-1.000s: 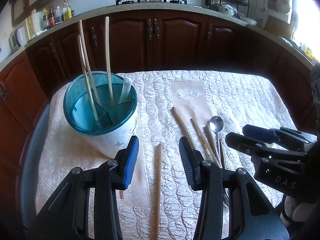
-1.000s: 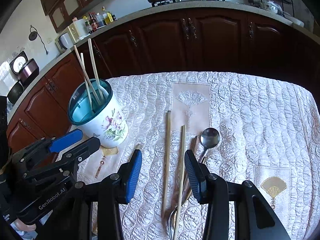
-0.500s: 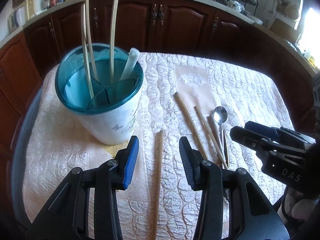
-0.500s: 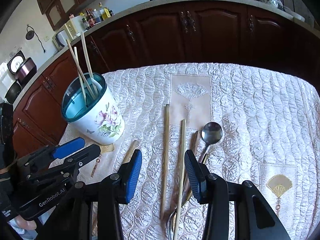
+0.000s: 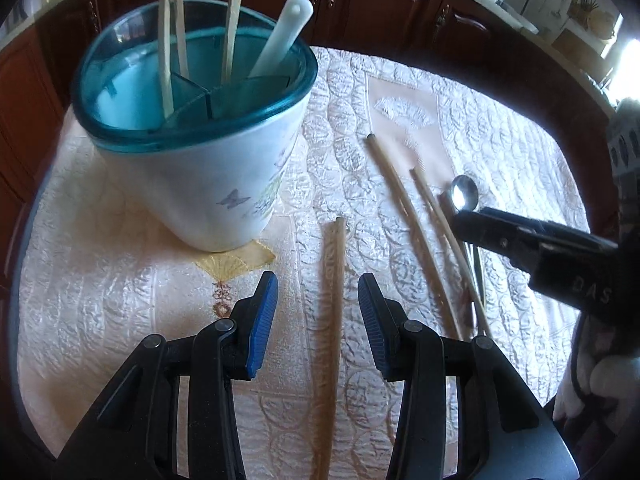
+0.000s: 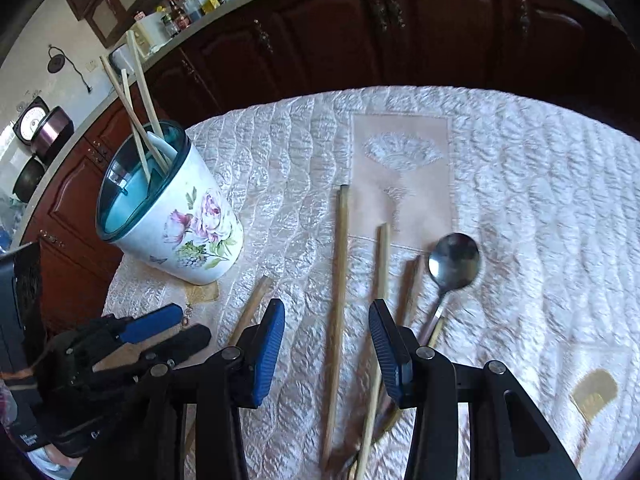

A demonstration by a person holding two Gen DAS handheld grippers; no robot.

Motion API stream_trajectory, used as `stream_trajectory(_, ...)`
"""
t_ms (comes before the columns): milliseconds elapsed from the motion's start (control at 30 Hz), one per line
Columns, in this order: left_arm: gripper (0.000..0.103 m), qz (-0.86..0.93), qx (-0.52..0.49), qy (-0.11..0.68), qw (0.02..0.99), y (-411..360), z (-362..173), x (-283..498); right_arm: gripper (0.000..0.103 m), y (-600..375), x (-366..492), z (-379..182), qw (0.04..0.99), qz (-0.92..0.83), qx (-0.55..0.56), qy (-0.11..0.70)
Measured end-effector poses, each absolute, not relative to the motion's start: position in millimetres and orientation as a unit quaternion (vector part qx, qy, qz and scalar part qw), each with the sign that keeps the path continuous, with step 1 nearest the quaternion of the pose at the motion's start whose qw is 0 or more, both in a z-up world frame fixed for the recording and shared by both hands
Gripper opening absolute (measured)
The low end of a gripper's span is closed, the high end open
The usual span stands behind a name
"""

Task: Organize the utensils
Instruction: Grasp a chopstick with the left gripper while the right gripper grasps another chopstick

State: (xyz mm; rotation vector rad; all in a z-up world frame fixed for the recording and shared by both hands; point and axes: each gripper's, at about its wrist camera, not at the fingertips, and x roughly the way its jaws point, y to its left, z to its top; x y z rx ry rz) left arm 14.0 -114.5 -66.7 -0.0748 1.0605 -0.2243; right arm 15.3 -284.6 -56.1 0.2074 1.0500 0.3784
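Note:
A white floral utensil holder with a teal divided rim (image 5: 192,120) (image 6: 168,208) stands on the quilted tablecloth, holding three chopsticks and a white handle (image 5: 280,36). My left gripper (image 5: 318,300) is open and empty, its jaws on either side of a single wooden chopstick (image 5: 332,320) lying on the cloth. My right gripper (image 6: 326,344) is open and empty, low over a long chopstick (image 6: 338,300); more chopsticks (image 6: 380,280) and a metal spoon (image 6: 454,262) lie beside it. The right gripper also shows in the left wrist view (image 5: 532,244).
The quilted cloth (image 6: 540,200) covers a table with rounded edges. Dark wooden cabinets (image 6: 360,28) run behind it, with bottles (image 6: 192,4) on the counter. The left gripper shows at the lower left of the right wrist view (image 6: 152,336).
Both grippers have moved forward and down toward the table. The holder now looms larger in the left wrist view, and the single chopstick lies between the left jaws. Both stay open.

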Motion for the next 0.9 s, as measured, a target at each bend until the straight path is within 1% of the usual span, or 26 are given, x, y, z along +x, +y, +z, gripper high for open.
stream_trajectory(100,0.041,-0.105,-0.027,0.506,0.856,-120,-70,19,0.042,-282,32,-63,0.837,0.186,0.097,0.506)
stream_trajectory(233,0.041,-0.101,-0.006,0.505,0.857,-131,-74,27,0.038,-278,60,-68,0.833,0.192,0.098,0.51)
stream_trajectory(400,0.041,-0.096,0.02,0.506,0.857,-145,-83,41,0.027,-268,89,-78,0.825,0.193,0.094,0.523)
stream_trajectory(567,0.041,-0.087,0.025,0.511,0.855,-148,-90,52,0.025,-259,113,-97,0.815,0.186,0.084,0.542)
stream_trajectory(667,0.041,-0.086,0.027,0.518,0.85,-150,-95,55,0.019,-259,121,-102,0.815,0.186,0.093,0.541)
stream_trajectory(767,0.04,-0.087,0.028,0.522,0.848,-153,-100,59,0.009,-261,127,-105,0.813,0.187,0.1,0.542)
stream_trajectory(800,0.035,-0.088,0.027,0.523,0.847,-153,-102,60,0.008,-262,129,-105,0.813,0.188,0.101,0.542)
stream_trajectory(833,0.027,-0.09,0.027,0.522,0.848,-153,-103,60,0.008,-263,128,-103,0.813,0.19,0.099,0.541)
stream_trajectory(867,0.023,-0.092,0.027,0.519,0.849,-150,-102,58,0.008,-266,127,-101,0.815,0.191,0.097,0.539)
stream_trajectory(900,0.011,-0.095,0.027,0.519,0.849,-147,-101,56,0.008,-270,125,-98,0.817,0.192,0.098,0.534)
